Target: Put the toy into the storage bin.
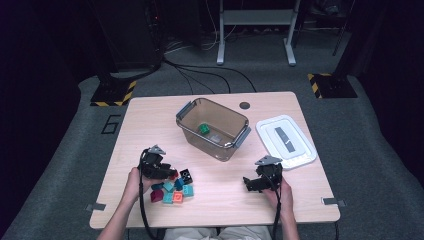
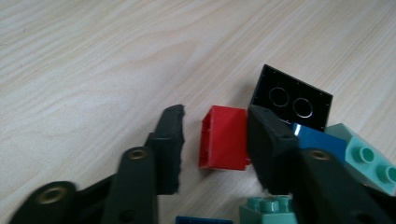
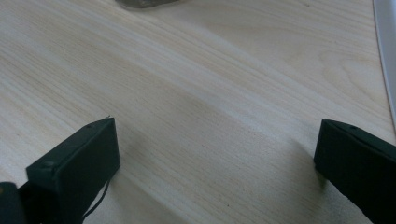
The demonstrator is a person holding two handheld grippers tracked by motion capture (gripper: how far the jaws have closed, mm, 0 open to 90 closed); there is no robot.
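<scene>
While the right hand-held gripper point(image 3: 217, 163) is resting spread over bare table point(image 3: 210, 84), the left hand-held gripper point(image 2: 215, 140) is straddling a red brick point(image 2: 224, 137), one jaw touching.

Grey carpet point(image 1: 65, 165), dark rm, wood table point(image 1: 150, 112)

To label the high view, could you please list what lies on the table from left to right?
Left hand-held gripper → pile of toy bricks → clear plastic box → right hand-held gripper → white lid.
</scene>
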